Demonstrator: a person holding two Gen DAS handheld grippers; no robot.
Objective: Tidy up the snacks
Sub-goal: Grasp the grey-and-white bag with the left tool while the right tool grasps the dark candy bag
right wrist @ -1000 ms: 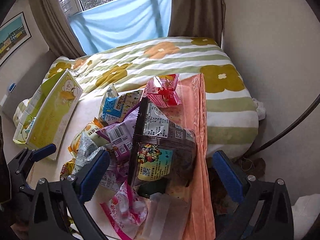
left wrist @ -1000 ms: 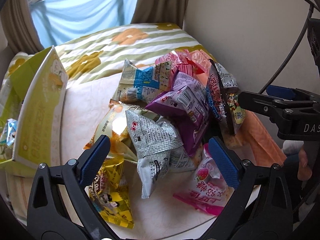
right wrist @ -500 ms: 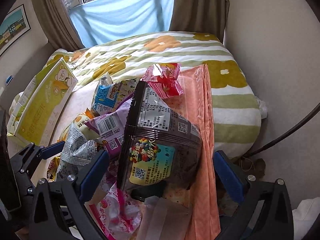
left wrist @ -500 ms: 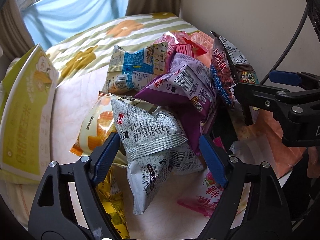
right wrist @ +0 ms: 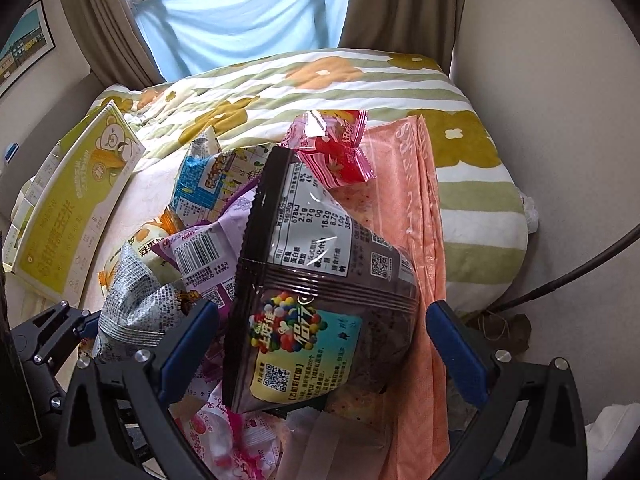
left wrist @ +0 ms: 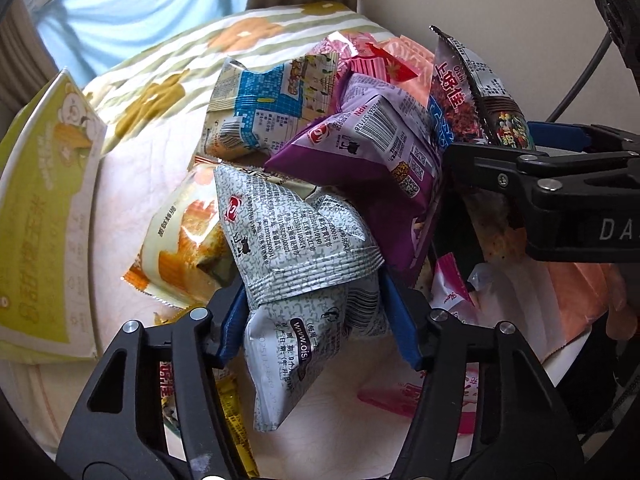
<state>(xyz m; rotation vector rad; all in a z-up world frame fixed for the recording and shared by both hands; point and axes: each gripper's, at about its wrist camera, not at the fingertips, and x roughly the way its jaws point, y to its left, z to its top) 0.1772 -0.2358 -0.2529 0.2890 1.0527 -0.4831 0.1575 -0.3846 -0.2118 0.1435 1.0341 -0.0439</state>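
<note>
Two hand-held grippers [left wrist: 320, 316] among snack packets [left wrist: 360, 152]

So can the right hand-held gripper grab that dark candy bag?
Probably yes. The right hand-held gripper stands open with the dark candy bag between its blue fingers, and nothing covers the bag.

Likely a home bedroom: bed [right wrist: 360, 80], curtained window [right wrist: 240, 12].
</note>
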